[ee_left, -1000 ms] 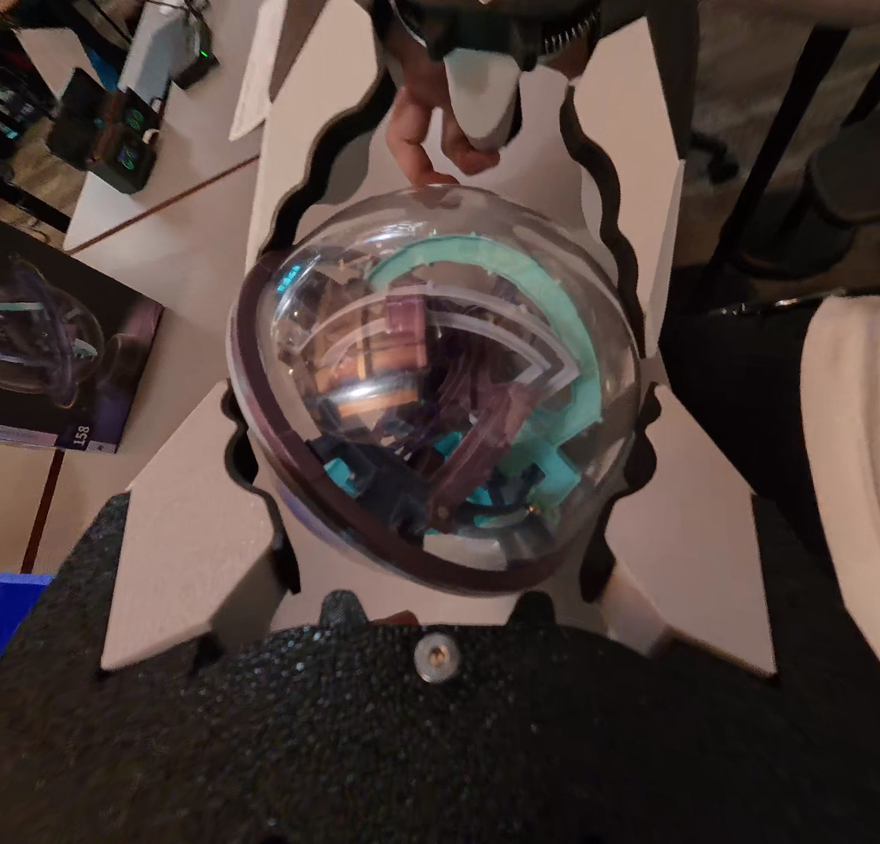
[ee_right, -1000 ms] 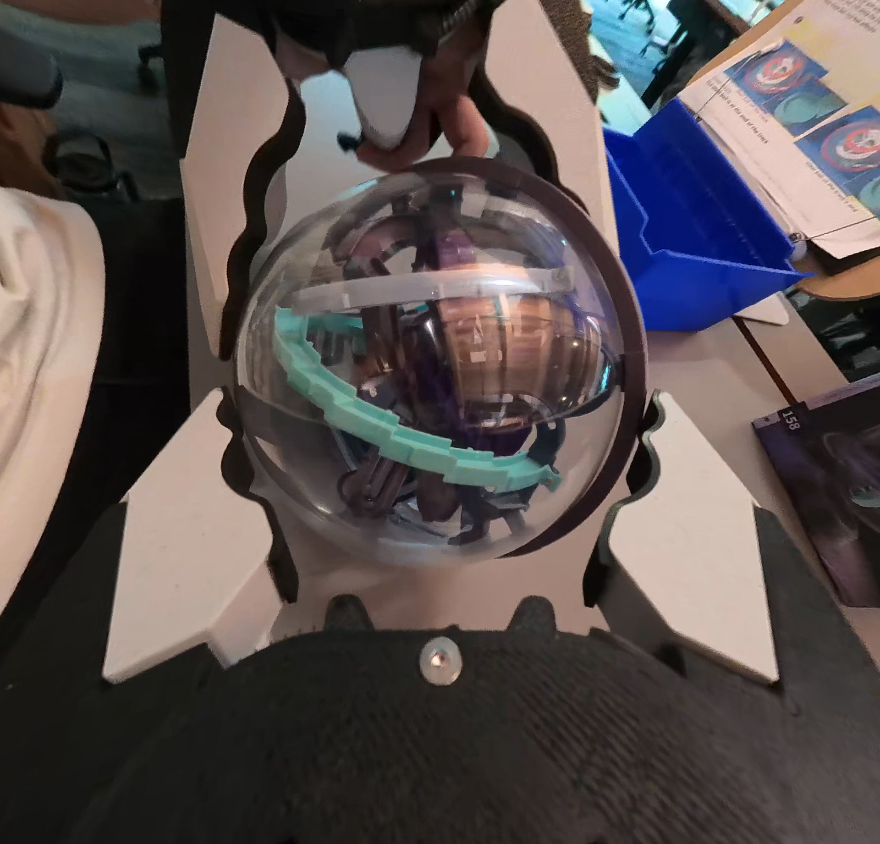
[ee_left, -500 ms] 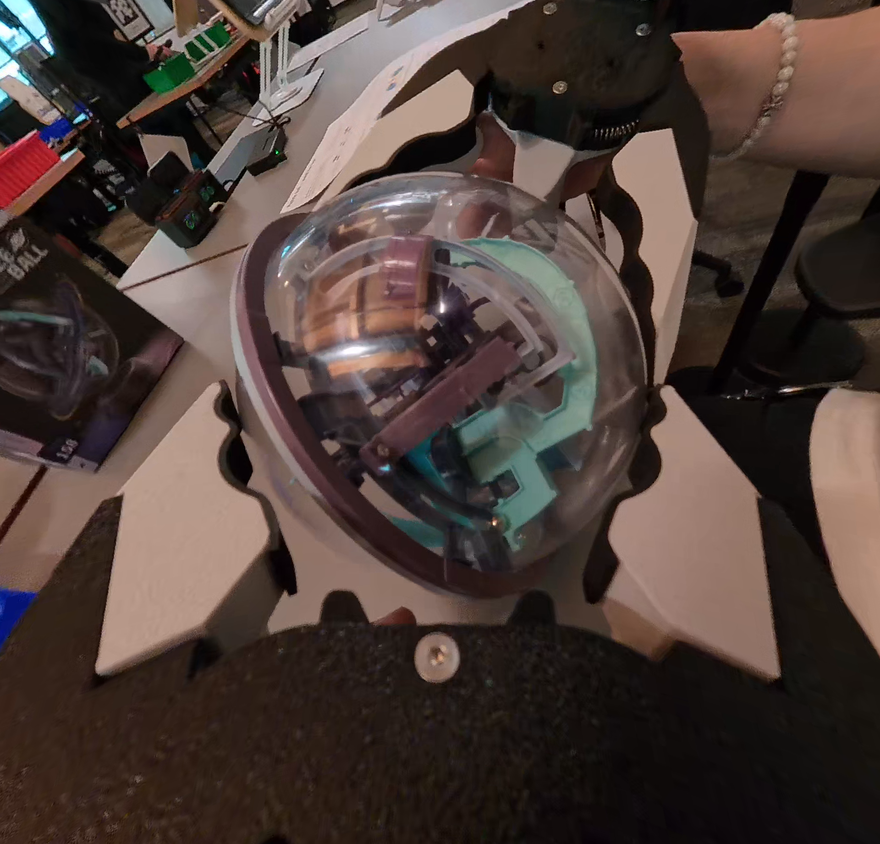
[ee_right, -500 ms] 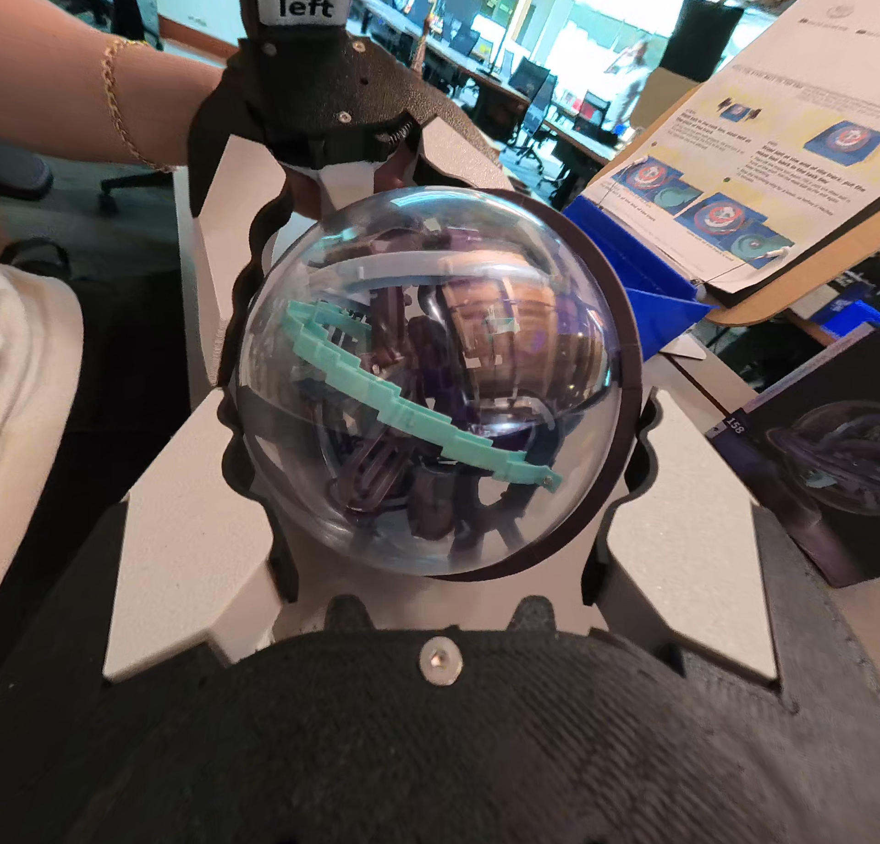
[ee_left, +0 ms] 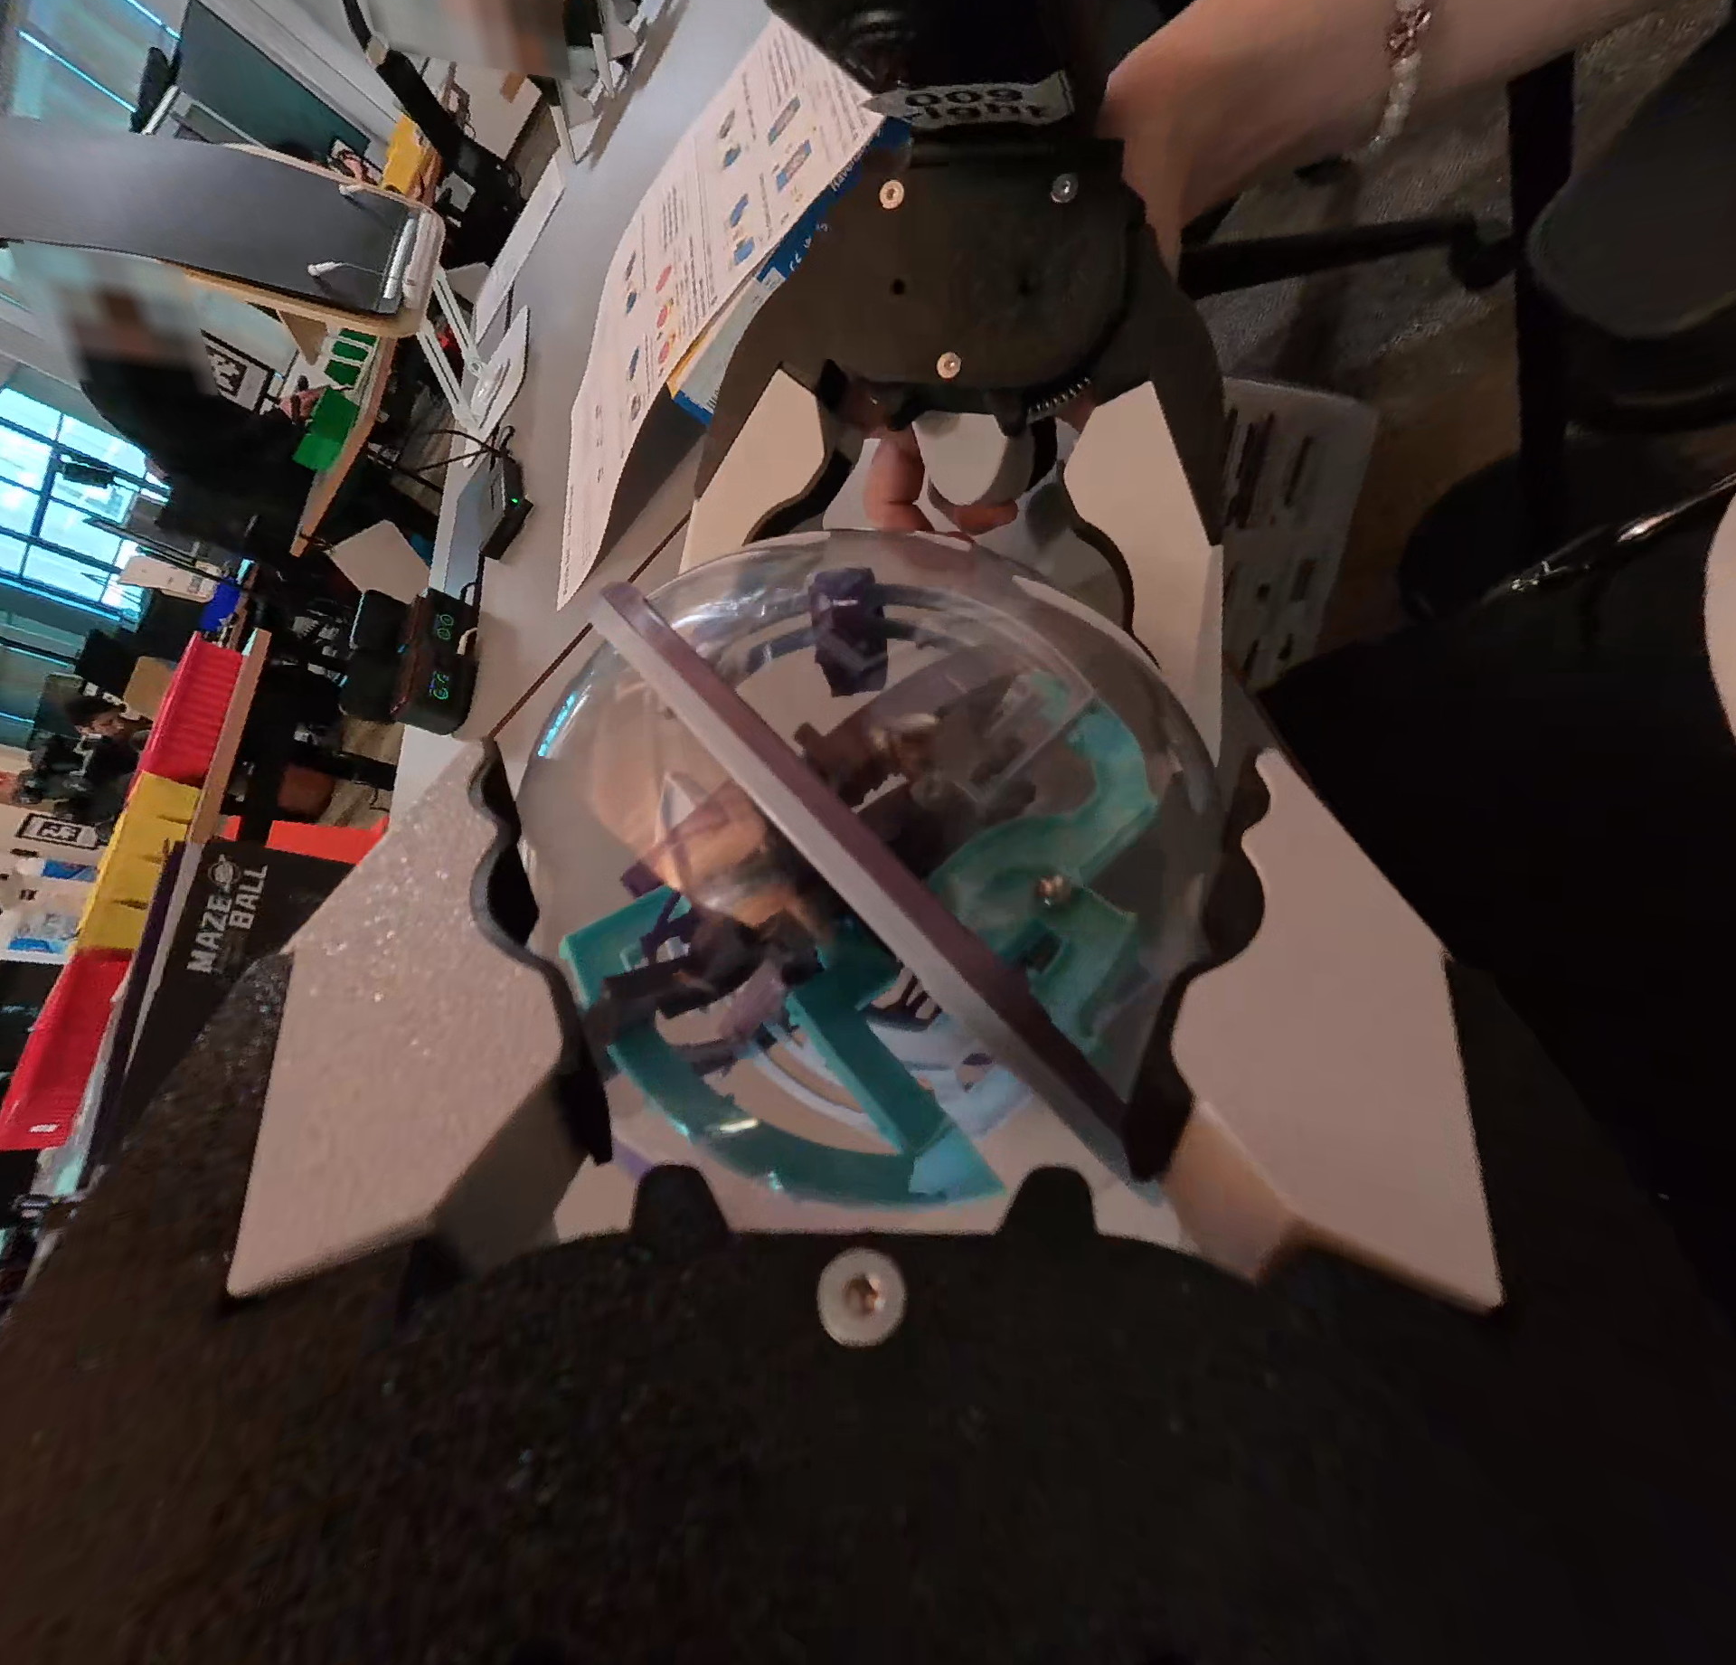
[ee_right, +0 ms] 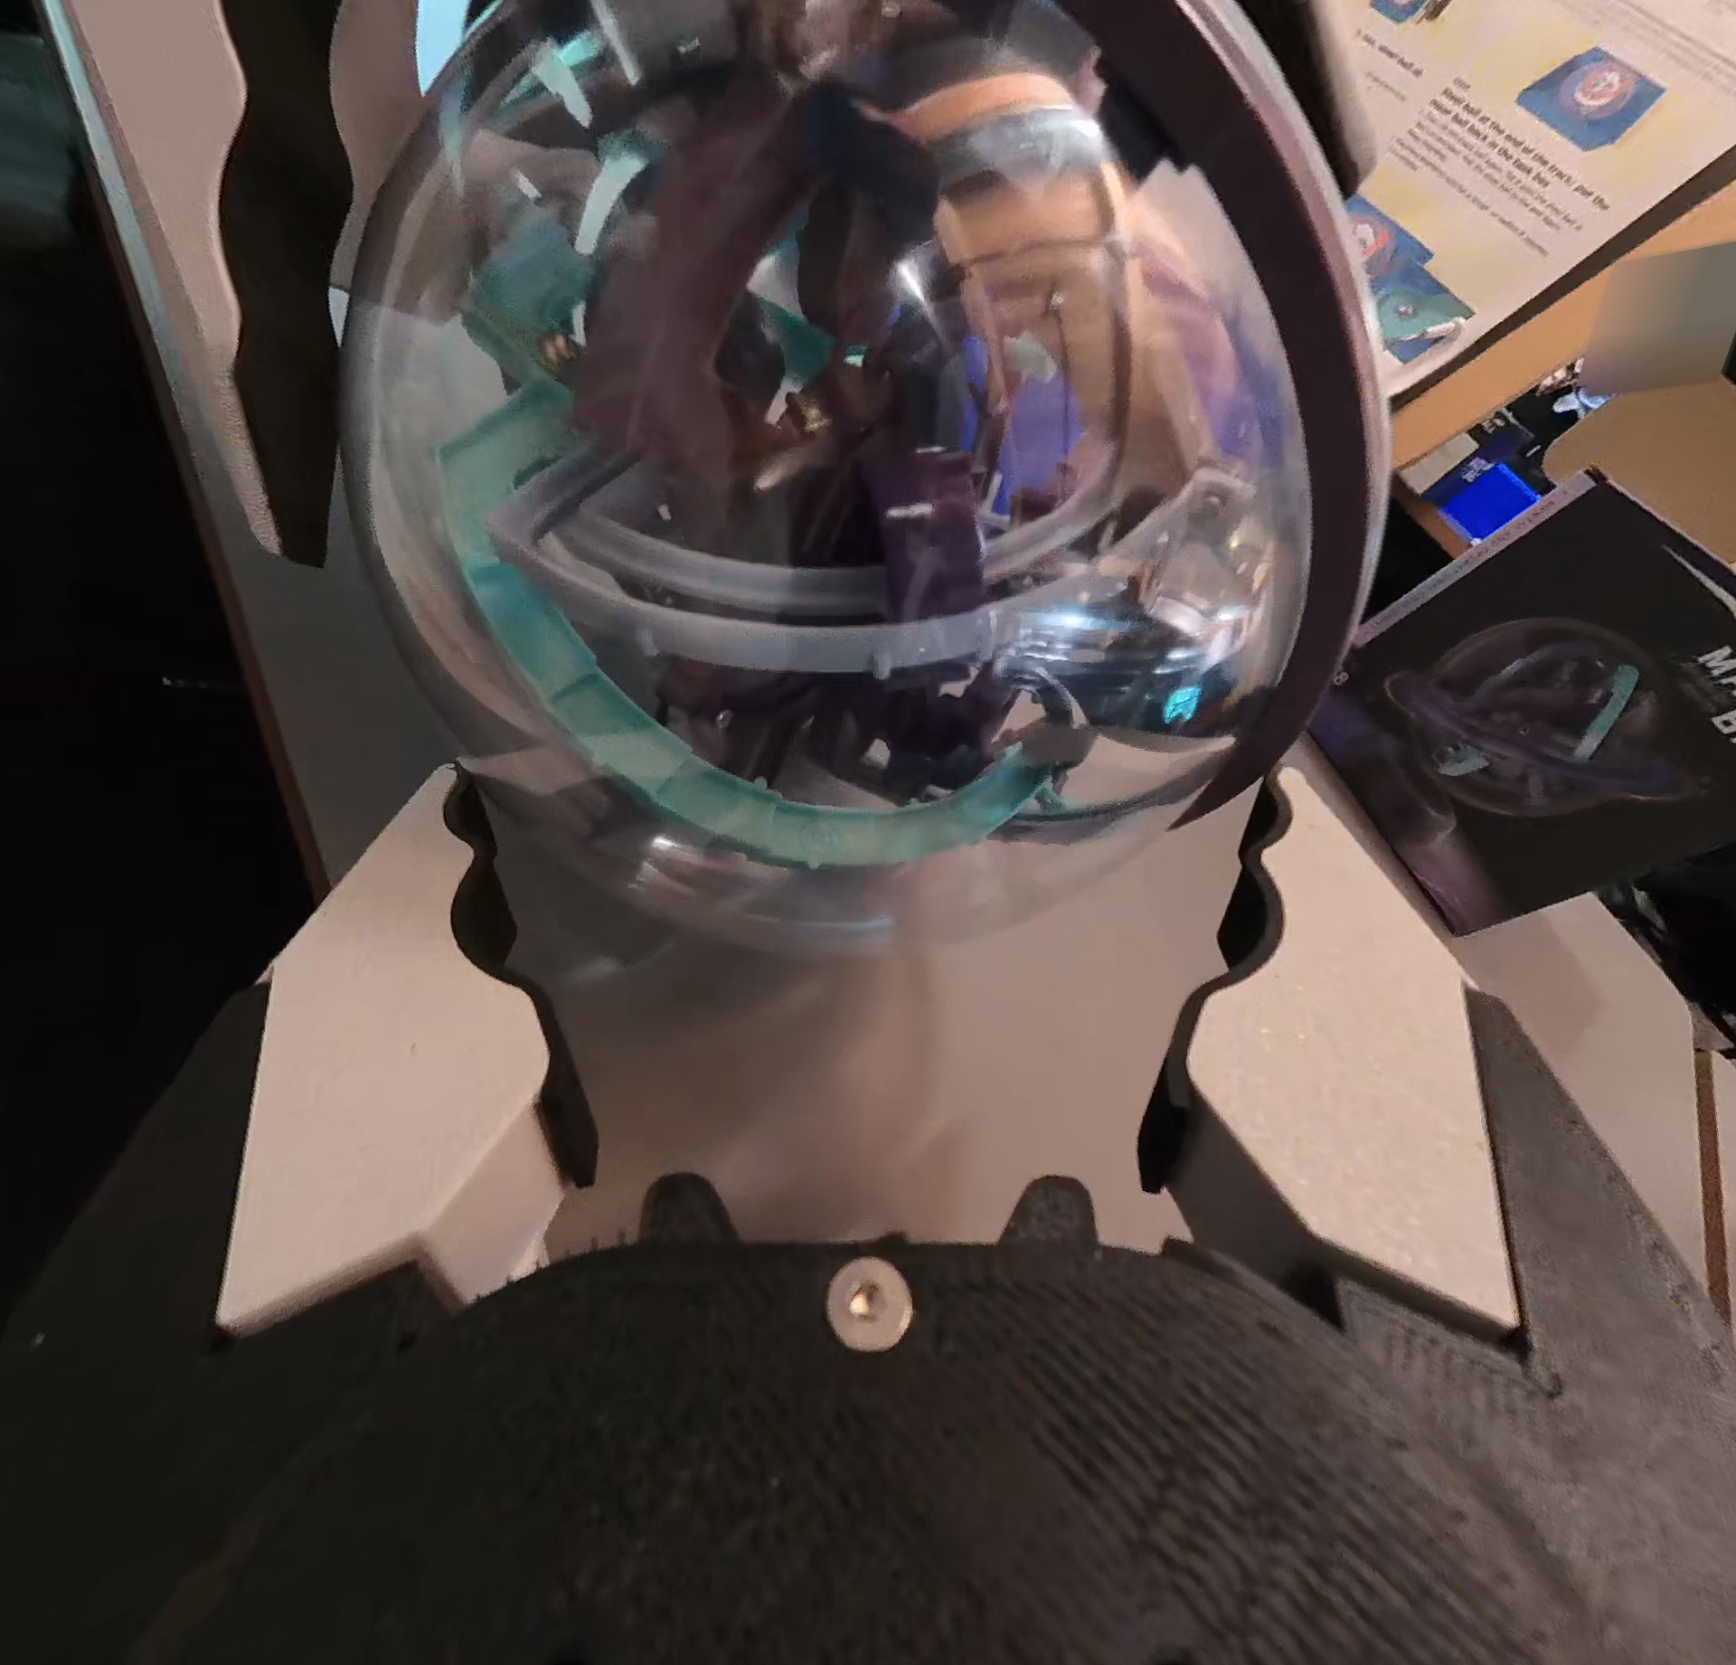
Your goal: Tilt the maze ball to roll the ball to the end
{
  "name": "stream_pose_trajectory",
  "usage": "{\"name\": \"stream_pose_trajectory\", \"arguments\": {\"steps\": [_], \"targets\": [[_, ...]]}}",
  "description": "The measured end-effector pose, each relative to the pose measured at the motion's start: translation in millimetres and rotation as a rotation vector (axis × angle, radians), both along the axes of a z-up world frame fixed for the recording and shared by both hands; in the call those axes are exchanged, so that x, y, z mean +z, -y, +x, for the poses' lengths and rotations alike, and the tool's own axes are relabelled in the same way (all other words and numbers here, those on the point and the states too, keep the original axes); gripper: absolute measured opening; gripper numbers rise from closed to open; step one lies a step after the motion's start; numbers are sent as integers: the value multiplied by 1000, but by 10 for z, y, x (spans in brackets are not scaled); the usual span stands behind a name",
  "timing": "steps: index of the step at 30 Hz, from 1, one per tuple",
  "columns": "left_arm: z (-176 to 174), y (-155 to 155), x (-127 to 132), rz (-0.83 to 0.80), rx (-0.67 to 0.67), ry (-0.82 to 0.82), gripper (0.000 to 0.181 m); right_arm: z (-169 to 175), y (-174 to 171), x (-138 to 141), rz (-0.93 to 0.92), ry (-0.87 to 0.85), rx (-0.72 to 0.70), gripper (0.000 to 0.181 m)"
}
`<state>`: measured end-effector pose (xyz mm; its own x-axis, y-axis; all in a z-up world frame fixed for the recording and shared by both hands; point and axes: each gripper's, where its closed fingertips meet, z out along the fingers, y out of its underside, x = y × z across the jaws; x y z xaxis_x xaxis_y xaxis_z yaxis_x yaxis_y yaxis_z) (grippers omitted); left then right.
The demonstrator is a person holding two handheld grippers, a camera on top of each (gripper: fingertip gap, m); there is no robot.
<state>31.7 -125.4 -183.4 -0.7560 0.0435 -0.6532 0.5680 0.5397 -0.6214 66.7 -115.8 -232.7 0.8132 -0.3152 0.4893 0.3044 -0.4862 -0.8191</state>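
Note:
The maze ball (ee_left: 845, 868) is a clear sphere with a dark ring and teal, purple and grey tracks inside. It is held in the air between both grippers. My left gripper (ee_left: 869, 769) is shut on it, with the wavy black pads (ee_left: 512, 906) on both sides. A small metal ball (ee_left: 1052, 887) sits on a teal track right of the ring. My right gripper (ee_left: 939, 549) faces it from the far side. In the right wrist view the maze ball (ee_right: 845, 455) is blurred and sits out at the tips of my right gripper (ee_right: 864, 784). The small ball is not clear there.
The maze ball's dark box (ee_left: 216, 943) stands on the white table (ee_left: 526, 455) to the left and also shows in the right wrist view (ee_right: 1522, 727). A printed sheet (ee_left: 695, 286) leans behind it. A black device (ee_left: 423, 671) and red and yellow bins (ee_left: 141, 849) are farther left.
Both grippers have turned together and tipped the maze ball. Its dark ring now runs diagonally in the left wrist view. In the right wrist view the ball sits farther out toward the fingertips.

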Motion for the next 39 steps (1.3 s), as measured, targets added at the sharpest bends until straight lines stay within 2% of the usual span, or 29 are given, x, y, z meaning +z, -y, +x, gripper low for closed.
{"name": "stream_pose_trajectory", "arguments": {"steps": [9,14,16,27,33,36,39], "targets": [[145,-120,56,-32,4,-139,143,46,-98,91,53,-64,7,151],[266,-149,82,-53,31,-240,143,79,-119,231,25,14,20,148],[315,-165,91,-72,46,-281,143,103,-143,247,32,-7,27,148],[484,-397,69,-224,192,-489,150,132,-369,352,123,-130,162,146],[373,-560,17,-340,252,-641,148,-13,-439,404,217,-209,291,142],[247,-632,-37,-317,227,-625,147,-84,-433,408,212,-282,379,142],[233,-694,-128,-210,217,-494,150,-73,-444,389,165,-319,432,142]]}}
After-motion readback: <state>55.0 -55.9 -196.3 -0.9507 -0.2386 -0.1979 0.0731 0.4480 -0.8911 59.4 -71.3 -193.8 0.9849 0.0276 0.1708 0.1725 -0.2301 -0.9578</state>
